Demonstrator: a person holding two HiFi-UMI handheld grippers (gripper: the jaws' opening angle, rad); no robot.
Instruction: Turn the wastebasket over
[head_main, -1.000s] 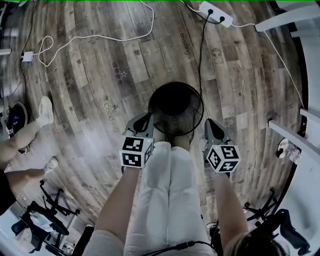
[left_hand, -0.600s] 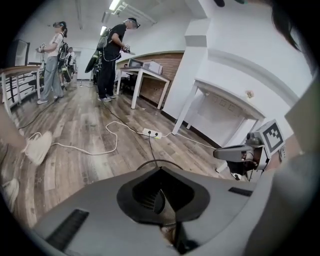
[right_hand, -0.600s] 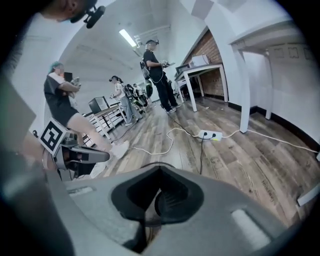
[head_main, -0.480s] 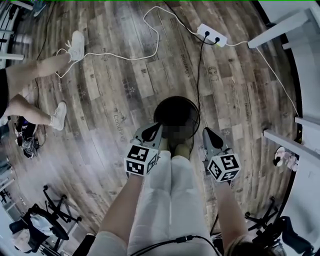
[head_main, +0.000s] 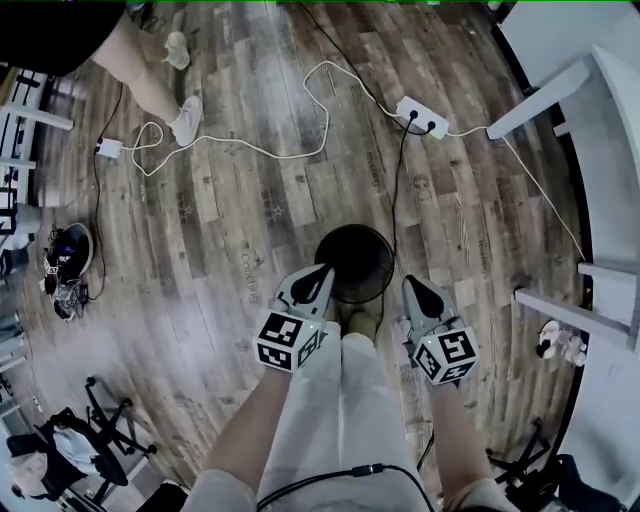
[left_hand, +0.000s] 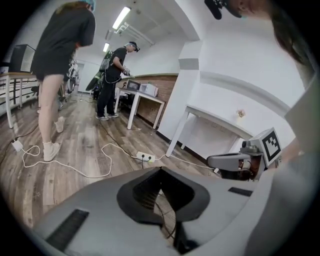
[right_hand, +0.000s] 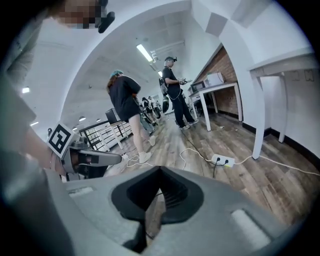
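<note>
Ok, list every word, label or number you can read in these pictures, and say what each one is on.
"Coaching" (faint, my best reading): printed on a floor plank left of the wastebasket.
Other prints on the floor: too blurred to read.
Cubes on the left gripper and right gripper: black-and-white square patterns only, no letters.
Power strip: no readable label.

The black wastebasket (head_main: 353, 258) is standing mouth-up on the wooden floor (head_main: 230, 210), just ahead of the wearer's shoes (head_main: 362, 322). The left gripper (head_main: 322, 270) and right gripper (head_main: 409, 284) are hanging over either side of its near rim, jaws together. A white power strip (head_main: 421, 117) is lying toward the floor's far right edge. Its white cable (head_main: 250, 148) is snaking leftward past another person's sneaker (head_main: 186, 120).
</note>
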